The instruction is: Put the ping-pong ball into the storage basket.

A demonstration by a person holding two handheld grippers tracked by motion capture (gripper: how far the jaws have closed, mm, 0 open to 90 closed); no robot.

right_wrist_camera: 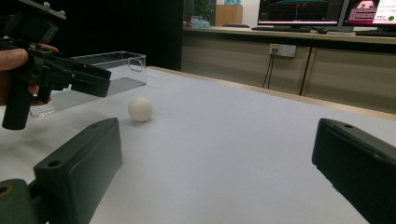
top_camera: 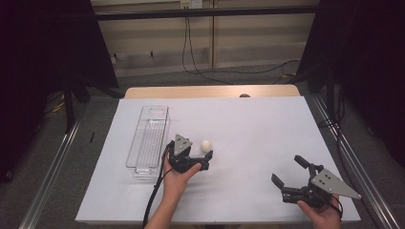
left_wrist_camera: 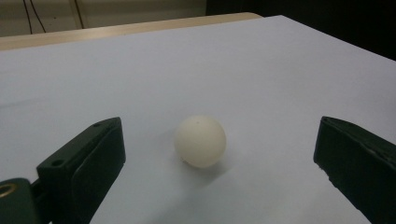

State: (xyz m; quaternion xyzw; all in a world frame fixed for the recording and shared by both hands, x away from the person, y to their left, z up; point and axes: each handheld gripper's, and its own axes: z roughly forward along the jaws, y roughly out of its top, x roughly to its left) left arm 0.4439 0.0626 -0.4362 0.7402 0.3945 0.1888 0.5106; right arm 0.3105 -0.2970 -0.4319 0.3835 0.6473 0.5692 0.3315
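Bin [top_camera: 148,140]: one, clear, lying at the sheet's left, empty as far as the high view shows.
Left gripper [top_camera: 203,153]: jaws standing apart, just short of the ball, not touching it.
Ball [top_camera: 206,145]: one, white, sitting on the sheet [top_camera: 258,138], right of the bin.
Right gripper [top_camera: 290,171]: jaws standing wide apart, holding nothing, well apart from the ball.
Right gripper view: showing monitors [right_wrist_camera: 299,10] behind.

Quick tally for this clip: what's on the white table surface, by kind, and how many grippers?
White ball: 1
Clear plastic tray: 1
Handheld grippers: 2, left gripper and right gripper, both open
Total: 4
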